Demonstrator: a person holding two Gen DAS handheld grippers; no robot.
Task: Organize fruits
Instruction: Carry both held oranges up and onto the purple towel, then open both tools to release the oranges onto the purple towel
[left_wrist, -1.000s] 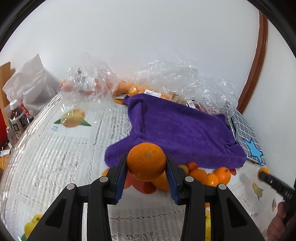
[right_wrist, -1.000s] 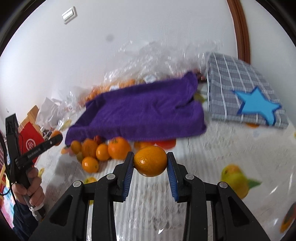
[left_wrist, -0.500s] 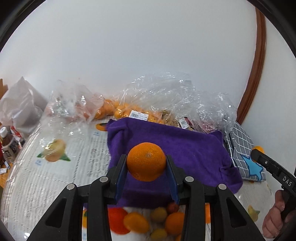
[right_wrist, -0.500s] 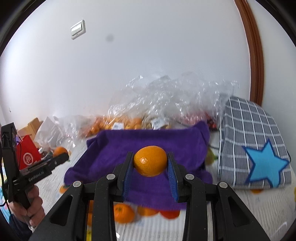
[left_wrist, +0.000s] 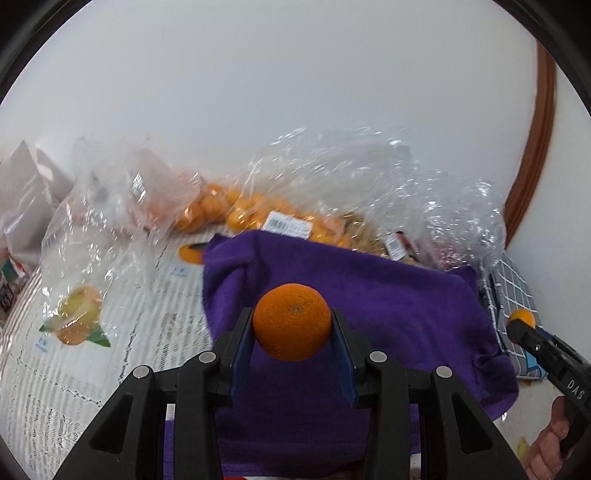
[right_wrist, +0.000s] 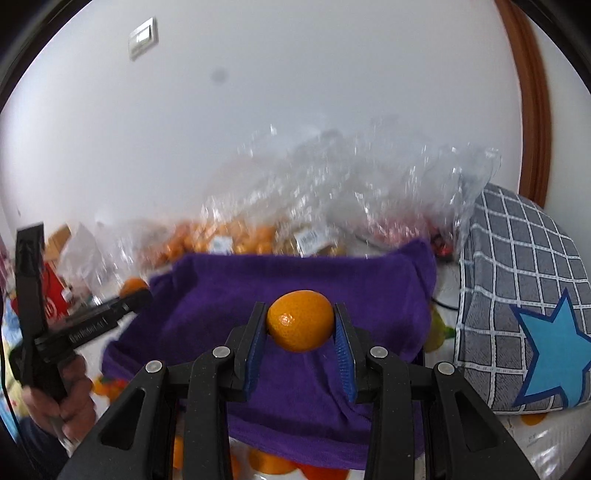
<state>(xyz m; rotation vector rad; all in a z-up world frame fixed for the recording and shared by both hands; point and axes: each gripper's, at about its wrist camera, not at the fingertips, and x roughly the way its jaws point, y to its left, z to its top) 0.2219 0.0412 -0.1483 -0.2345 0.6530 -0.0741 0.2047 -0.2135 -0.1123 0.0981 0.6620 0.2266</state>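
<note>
White letters "DAS" stand on the black body of the right gripper (left_wrist: 520, 324) in the left wrist view, while the print on the left gripper (right_wrist: 135, 291), the bag labels (left_wrist: 290, 223) and the red box (right_wrist: 55, 295) is too blurred to read.

ahead: purple towel (left_wrist: 369, 295) bare | behind: plastic bags (left_wrist: 332, 184) block | right: checked cushion (right_wrist: 517, 295)

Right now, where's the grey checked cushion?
The grey checked cushion sits at the right edge of the right wrist view, beside the purple towel, in front of the clear fruit bags.
</note>
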